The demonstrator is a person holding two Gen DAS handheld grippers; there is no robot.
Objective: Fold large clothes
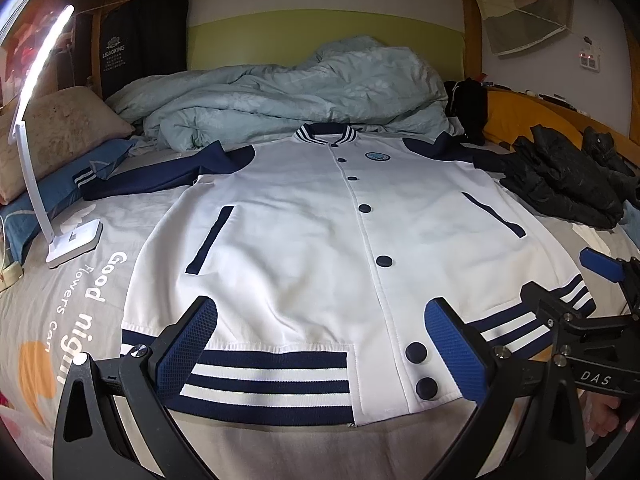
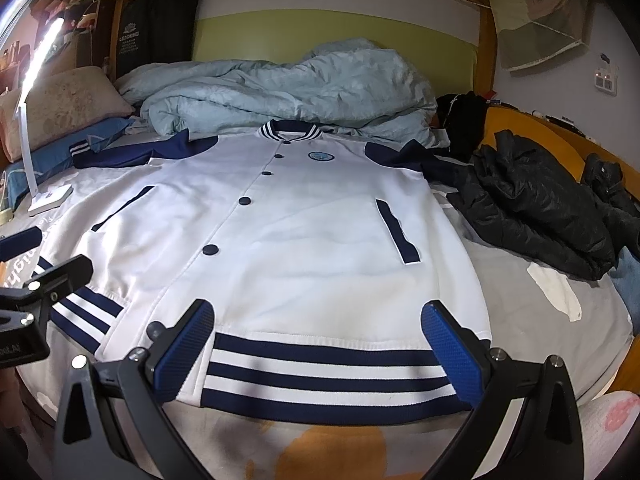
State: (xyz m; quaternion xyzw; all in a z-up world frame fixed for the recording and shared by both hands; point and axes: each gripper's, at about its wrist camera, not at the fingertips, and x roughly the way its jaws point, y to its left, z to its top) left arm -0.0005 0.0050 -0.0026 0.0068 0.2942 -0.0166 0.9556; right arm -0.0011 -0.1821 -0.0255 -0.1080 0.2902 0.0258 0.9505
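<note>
We record one white baseball-style jacket point(image 1: 304, 240) with navy sleeves, navy snap buttons and a navy-and-white striped hem, laid flat and buttoned, front up, at the centre of a grey printed bedsheet point(image 1: 60, 280), collar toward twelve o'clock and hem toward six. Our left gripper point(image 1: 320, 348), black with blue textured pads, hangs over the hem's left half, its jaws spread wide and holding nothing. Our right gripper point(image 2: 324, 348), of the same make, hangs over the hem's right half, likewise spread wide and empty. In the left wrist view the right gripper shows at four o'clock, beside the jacket's hem corner. At twelve o'clock beyond the collar lies a crumpled pale blue-green quilt point(image 1: 288, 88). At nine o'clock stands a white desk lamp point(image 1: 74, 242) with a lit curved bar, near a beige pillow point(image 1: 56, 128). At two o'clock lies a heaped black padded coat point(image 2: 528, 204), just beside the jacket's right sleeve.
</note>
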